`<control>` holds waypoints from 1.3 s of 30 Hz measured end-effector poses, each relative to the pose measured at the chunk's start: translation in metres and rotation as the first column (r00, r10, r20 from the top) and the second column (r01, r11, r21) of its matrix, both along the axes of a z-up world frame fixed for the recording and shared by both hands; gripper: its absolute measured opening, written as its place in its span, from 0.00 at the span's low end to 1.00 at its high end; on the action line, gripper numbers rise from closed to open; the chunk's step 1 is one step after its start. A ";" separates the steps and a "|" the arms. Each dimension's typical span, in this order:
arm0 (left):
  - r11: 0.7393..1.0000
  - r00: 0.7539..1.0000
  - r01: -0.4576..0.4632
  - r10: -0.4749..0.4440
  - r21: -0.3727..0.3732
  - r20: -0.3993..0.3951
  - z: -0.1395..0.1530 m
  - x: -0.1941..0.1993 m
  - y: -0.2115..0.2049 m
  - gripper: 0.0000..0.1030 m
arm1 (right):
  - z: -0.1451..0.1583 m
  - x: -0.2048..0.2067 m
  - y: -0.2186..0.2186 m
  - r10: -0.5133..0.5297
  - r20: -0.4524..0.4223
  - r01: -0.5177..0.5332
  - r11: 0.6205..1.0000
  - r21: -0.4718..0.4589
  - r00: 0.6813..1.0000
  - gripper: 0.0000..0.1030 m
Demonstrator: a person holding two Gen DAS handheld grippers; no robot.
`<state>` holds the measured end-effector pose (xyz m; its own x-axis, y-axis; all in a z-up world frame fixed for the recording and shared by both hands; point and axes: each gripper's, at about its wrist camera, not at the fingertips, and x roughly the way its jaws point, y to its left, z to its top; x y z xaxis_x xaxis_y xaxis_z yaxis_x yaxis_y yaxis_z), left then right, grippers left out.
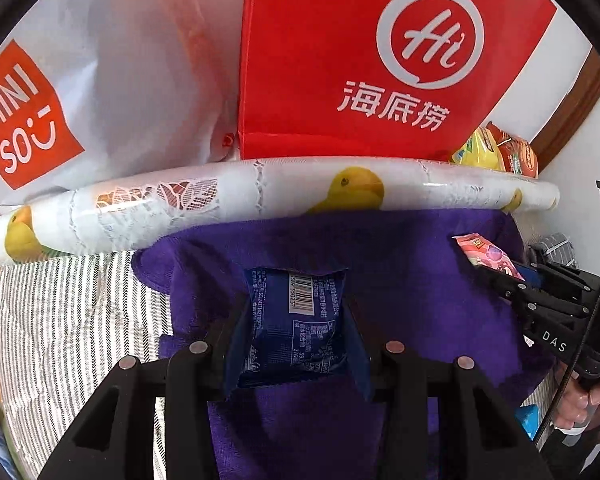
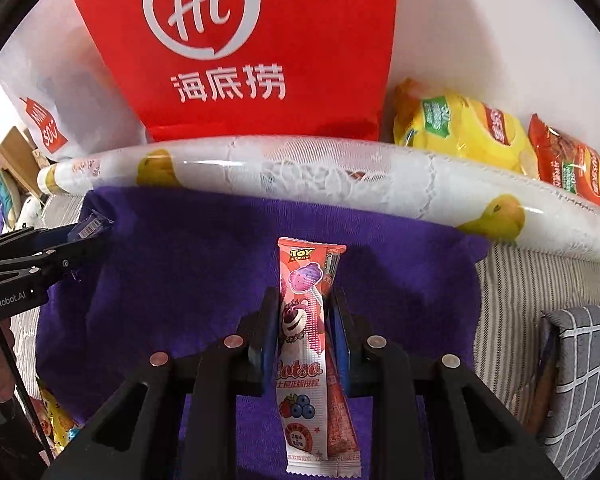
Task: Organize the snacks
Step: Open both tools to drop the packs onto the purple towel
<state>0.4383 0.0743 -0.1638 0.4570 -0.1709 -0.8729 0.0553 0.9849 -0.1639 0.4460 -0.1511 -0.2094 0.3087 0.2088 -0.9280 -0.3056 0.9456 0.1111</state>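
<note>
My left gripper (image 1: pixel 296 320) is shut on a dark blue snack packet (image 1: pixel 296 312) with a barcode, held over a purple towel (image 1: pixel 400 280). In the right wrist view my right gripper (image 2: pixel 306 320) is shut on a long pink lollipop packet (image 2: pixel 304 340) with a bear print, also above the purple towel (image 2: pixel 180 260). Each gripper shows in the other's view: the right gripper (image 1: pixel 496 268) with the pink packet (image 1: pixel 488 256) at the right edge, the left gripper (image 2: pixel 84 236) with the blue packet (image 2: pixel 90 226) at the left edge.
A rolled duck-print sheet (image 1: pixel 260 196) lies across behind the towel. Behind it stand a red bag (image 1: pixel 360 60) and a white bag (image 1: pixel 80 80). Yellow and red snack bags (image 2: pixel 480 132) sit at the back right. Striped cloth (image 1: pixel 72 340) and a grey checked cushion (image 2: pixel 580 380) flank the towel.
</note>
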 end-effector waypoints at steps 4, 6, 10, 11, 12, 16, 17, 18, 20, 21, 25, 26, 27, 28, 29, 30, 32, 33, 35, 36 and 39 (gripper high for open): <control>1.000 1.000 0.010 -0.010 0.019 -0.013 -0.004 0.000 -0.003 0.41 | -0.006 -0.001 0.003 0.005 -0.014 -0.005 1.000 -0.008 1.000 0.24; 1.000 1.000 0.009 -0.009 0.024 -0.015 -0.006 0.002 -0.007 0.41 | -0.007 -0.001 0.004 0.007 -0.020 -0.007 1.000 -0.011 1.000 0.24; 1.000 1.000 0.011 -0.010 0.025 -0.020 -0.010 0.003 -0.009 0.41 | -0.013 0.000 0.006 0.015 -0.029 -0.016 1.000 -0.022 0.999 0.24; 1.000 1.000 0.012 -0.011 0.027 -0.021 -0.011 0.003 -0.009 0.41 | -0.014 0.000 0.007 0.015 -0.031 -0.016 1.000 -0.023 0.999 0.24; 0.999 1.000 0.014 -0.014 0.030 -0.020 -0.011 0.003 -0.009 0.41 | -0.016 0.000 0.010 0.014 -0.035 -0.014 1.000 -0.026 0.999 0.24; 0.999 0.999 0.016 -0.015 0.040 -0.031 -0.016 0.005 -0.011 0.41 | -0.023 0.004 0.013 -0.001 -0.052 -0.001 1.000 -0.024 0.999 0.25; 0.999 0.999 0.018 -0.016 0.041 -0.035 -0.017 0.006 -0.011 0.41 | -0.023 0.004 0.013 -0.006 -0.054 0.005 1.000 -0.025 0.999 0.26; 0.999 0.999 0.018 -0.017 0.044 -0.037 -0.018 0.006 -0.013 0.41 | -0.023 0.006 0.011 -0.006 -0.054 0.005 1.000 -0.026 0.999 0.28; 0.999 0.999 0.017 -0.015 0.051 -0.038 -0.019 0.006 -0.014 0.41 | -0.023 0.005 0.012 -0.006 -0.046 0.004 0.999 -0.033 0.999 0.41; 0.998 0.999 0.016 -0.014 0.053 -0.040 -0.020 0.007 -0.015 0.41 | -0.022 0.006 0.012 -0.006 -0.043 0.004 0.999 -0.034 0.999 0.44; 0.999 0.999 0.007 -0.005 0.048 -0.041 -0.021 0.010 -0.017 0.43 | -0.018 0.006 0.010 -0.015 -0.032 0.014 1.000 -0.027 0.999 0.52; 0.999 0.999 0.007 -0.005 0.048 -0.038 -0.019 0.009 -0.014 0.43 | -0.017 0.007 0.009 -0.017 -0.032 0.016 1.000 -0.022 0.999 0.54; 0.999 0.999 0.007 -0.006 0.047 -0.035 -0.019 0.008 -0.012 0.43 | -0.015 0.007 0.008 -0.021 -0.033 0.020 1.000 -0.014 0.999 0.56; 0.999 0.999 0.008 -0.007 0.044 -0.033 -0.018 0.008 -0.010 0.43 | -0.013 0.007 0.006 -0.027 -0.032 0.027 1.000 -0.004 0.999 0.58; 0.999 0.999 0.011 -0.010 0.037 -0.032 -0.017 0.007 -0.010 0.44 | -0.010 0.007 0.003 -0.035 -0.030 0.035 0.999 0.005 0.999 0.59; 0.999 0.999 0.015 -0.013 0.033 -0.034 -0.016 0.007 -0.010 0.45 | -0.006 0.010 0.002 -0.039 -0.030 0.040 0.999 0.011 0.999 0.60; 1.000 0.999 0.021 -0.021 0.018 -0.036 -0.011 0.006 -0.012 0.54 | 0.002 0.009 0.000 -0.049 -0.026 0.049 0.999 0.023 0.998 0.63; 1.000 1.000 0.021 -0.021 0.011 -0.022 -0.006 0.004 -0.012 0.56 | 0.006 0.008 0.001 -0.048 -0.022 0.049 0.998 0.028 0.999 0.65; 1.000 1.000 0.020 -0.021 0.018 0.005 0.001 0.001 -0.012 0.59 | 0.019 0.006 -0.004 -0.047 0.002 0.047 0.998 0.042 0.999 0.71; 0.999 1.000 0.022 -0.022 0.023 0.011 0.004 0.000 -0.011 0.59 | 0.024 0.000 -0.005 -0.051 0.021 0.050 0.998 0.045 0.998 0.73; 1.000 0.999 0.023 -0.024 0.019 0.034 0.016 -0.002 -0.010 0.59 | 0.038 -0.008 -0.007 -0.078 0.070 0.075 0.996 0.045 0.994 0.82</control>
